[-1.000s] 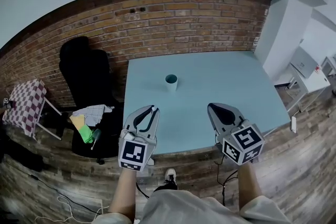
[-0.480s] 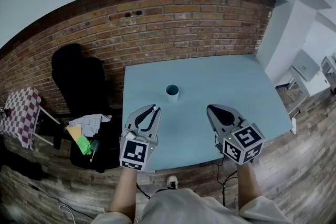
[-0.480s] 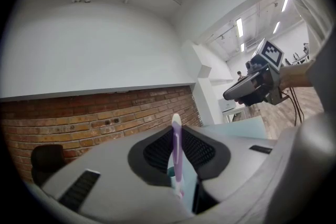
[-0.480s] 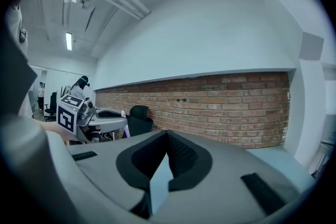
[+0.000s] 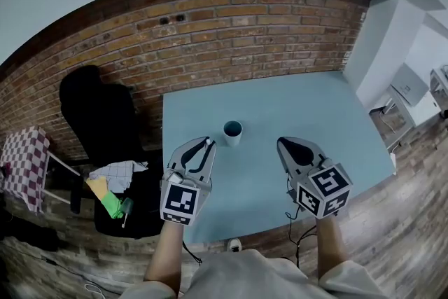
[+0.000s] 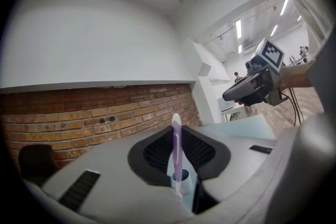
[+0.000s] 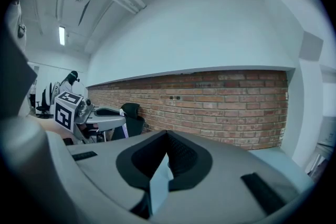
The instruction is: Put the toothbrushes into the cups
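A small teal cup (image 5: 232,131) stands upright on the light blue table (image 5: 294,108), a little left of its middle. My left gripper (image 5: 203,145) hovers over the table's near edge, just left of and short of the cup, shut on a purple toothbrush (image 6: 176,157) that stands upright between the pads. Its white tip (image 5: 208,142) shows at the jaw ends. Behind the brush, the cup (image 6: 182,180) lies straight ahead. My right gripper (image 5: 287,145) hangs level to the right of the cup with its jaws closed and nothing in them (image 7: 167,136).
A brick wall (image 5: 231,31) runs behind the table. A black office chair (image 5: 98,112) stands left of it, with cloths and a green item (image 5: 115,182) on a seat nearer me. A checked small table (image 5: 21,161) is far left, a white desk (image 5: 413,87) far right.
Both grippers have moved forward over the table's near edge, and the cup now sits closer to them. The left one still holds the toothbrush; the right one stays closed.
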`<control>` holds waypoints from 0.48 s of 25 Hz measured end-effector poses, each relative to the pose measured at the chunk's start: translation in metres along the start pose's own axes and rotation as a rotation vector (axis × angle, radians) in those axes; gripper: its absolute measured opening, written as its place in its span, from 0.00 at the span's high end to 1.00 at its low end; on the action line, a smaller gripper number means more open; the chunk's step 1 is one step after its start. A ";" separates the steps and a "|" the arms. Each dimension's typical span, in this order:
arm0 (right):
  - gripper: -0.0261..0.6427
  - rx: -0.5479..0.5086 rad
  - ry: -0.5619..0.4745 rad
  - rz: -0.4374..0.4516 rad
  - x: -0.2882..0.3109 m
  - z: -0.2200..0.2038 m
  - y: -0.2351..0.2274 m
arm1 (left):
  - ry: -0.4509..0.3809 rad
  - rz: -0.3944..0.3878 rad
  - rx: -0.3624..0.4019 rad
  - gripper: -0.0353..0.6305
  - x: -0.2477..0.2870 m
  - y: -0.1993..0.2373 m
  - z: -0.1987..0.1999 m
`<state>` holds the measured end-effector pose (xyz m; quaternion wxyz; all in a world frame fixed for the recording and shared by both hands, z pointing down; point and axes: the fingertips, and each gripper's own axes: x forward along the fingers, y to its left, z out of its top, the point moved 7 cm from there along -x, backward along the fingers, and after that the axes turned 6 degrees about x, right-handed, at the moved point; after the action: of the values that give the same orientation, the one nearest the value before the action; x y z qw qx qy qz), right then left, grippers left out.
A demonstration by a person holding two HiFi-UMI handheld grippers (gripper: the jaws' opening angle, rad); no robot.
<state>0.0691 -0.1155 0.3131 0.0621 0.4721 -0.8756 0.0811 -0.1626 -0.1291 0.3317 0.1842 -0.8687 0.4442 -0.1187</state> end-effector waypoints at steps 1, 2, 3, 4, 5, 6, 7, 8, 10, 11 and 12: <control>0.95 0.003 -0.002 -0.008 0.003 0.000 -0.001 | -0.003 -0.006 0.001 0.83 0.003 0.003 -0.001; 0.95 0.011 -0.005 -0.010 0.007 0.001 -0.002 | -0.005 -0.013 0.001 0.83 0.007 0.006 -0.003; 0.95 0.019 -0.007 -0.008 0.010 0.001 -0.002 | -0.007 -0.019 0.001 0.83 0.010 0.009 -0.004; 0.95 0.026 -0.006 -0.003 0.013 0.000 -0.002 | -0.010 -0.024 0.000 0.83 0.013 0.011 -0.006; 0.95 0.030 -0.004 0.001 0.016 0.000 -0.002 | -0.011 -0.029 -0.003 0.83 0.015 0.014 -0.008; 0.96 0.034 0.001 0.005 0.018 -0.002 -0.002 | -0.011 -0.035 -0.008 0.83 0.018 0.015 -0.009; 0.96 0.036 0.006 0.007 0.020 -0.003 -0.003 | -0.008 -0.041 -0.017 0.83 0.021 0.016 -0.010; 0.96 0.039 0.011 0.008 0.022 -0.004 -0.005 | -0.002 -0.047 -0.029 0.82 0.025 0.017 -0.011; 0.95 0.043 0.017 0.007 0.027 -0.006 -0.009 | 0.005 -0.061 -0.042 0.83 0.033 0.018 -0.012; 0.96 0.045 0.018 0.005 0.030 -0.007 -0.012 | 0.001 -0.066 -0.039 0.82 0.038 0.019 -0.013; 0.95 0.047 0.019 0.003 0.032 -0.008 -0.014 | -0.006 -0.072 -0.030 0.83 0.044 0.020 -0.014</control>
<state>0.0634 -0.1479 0.3285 0.0593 0.4715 -0.8734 0.1063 -0.1572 -0.1782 0.3379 0.1682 -0.8870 0.4140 -0.1161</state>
